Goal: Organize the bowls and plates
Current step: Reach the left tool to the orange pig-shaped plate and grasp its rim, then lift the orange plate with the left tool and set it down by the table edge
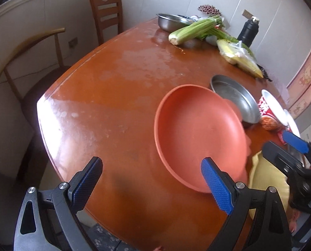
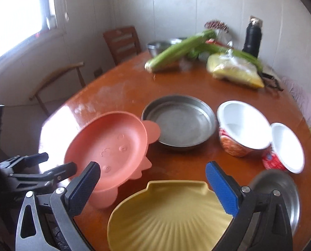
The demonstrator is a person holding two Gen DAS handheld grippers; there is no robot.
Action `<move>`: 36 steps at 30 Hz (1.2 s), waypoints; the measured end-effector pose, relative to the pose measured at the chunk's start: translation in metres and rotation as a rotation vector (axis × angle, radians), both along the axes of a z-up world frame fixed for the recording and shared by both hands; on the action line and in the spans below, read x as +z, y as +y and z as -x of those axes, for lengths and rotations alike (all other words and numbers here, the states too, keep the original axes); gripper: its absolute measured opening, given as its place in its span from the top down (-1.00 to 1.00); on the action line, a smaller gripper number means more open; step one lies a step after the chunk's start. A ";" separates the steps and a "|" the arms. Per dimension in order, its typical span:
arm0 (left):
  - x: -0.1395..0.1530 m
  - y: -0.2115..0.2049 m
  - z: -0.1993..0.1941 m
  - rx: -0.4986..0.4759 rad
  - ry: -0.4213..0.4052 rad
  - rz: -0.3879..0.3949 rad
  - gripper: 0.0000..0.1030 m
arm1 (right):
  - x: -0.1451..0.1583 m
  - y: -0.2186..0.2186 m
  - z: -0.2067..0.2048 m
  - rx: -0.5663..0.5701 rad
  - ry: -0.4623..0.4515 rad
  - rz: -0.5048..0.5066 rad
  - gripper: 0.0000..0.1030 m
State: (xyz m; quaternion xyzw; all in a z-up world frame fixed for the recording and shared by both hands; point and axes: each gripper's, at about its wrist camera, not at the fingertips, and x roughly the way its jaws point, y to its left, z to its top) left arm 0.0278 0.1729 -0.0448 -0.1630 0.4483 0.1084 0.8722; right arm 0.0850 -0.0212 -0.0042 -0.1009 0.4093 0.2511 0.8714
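Here the pink plate [image 2: 107, 146] sits tilted, crab-shaped.

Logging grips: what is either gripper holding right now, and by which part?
Nothing. The left gripper and the right gripper both stand open, pads pressing on nothing.

no lettering can be read on anything.

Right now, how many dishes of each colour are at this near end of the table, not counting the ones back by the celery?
Pink plate: 1
Yellow shell plate: 1
Red-and-white bowls: 2
Metal dishes: 2
Total: 6
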 end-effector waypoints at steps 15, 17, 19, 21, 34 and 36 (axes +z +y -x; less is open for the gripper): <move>-0.007 0.002 -0.021 0.003 0.000 0.025 -0.72 | -0.041 0.036 -0.033 0.057 0.128 0.070 -0.05; -0.008 0.001 -0.024 -0.011 0.006 0.044 -0.28 | -0.041 0.038 -0.031 0.065 0.120 0.075 0.02; -0.008 -0.001 -0.026 -0.011 0.004 0.037 -0.19 | -0.041 0.039 -0.030 0.074 0.113 0.077 0.05; -0.007 -0.001 -0.027 -0.019 0.001 0.058 -0.10 | -0.040 0.040 -0.029 0.082 0.108 0.078 0.11; 0.008 0.002 -0.028 -0.033 -0.025 0.060 0.32 | -0.034 0.051 -0.019 0.127 0.081 0.091 0.19; 0.015 0.010 -0.028 -0.023 -0.034 0.047 0.32 | -0.028 0.056 -0.016 0.128 0.075 0.084 0.19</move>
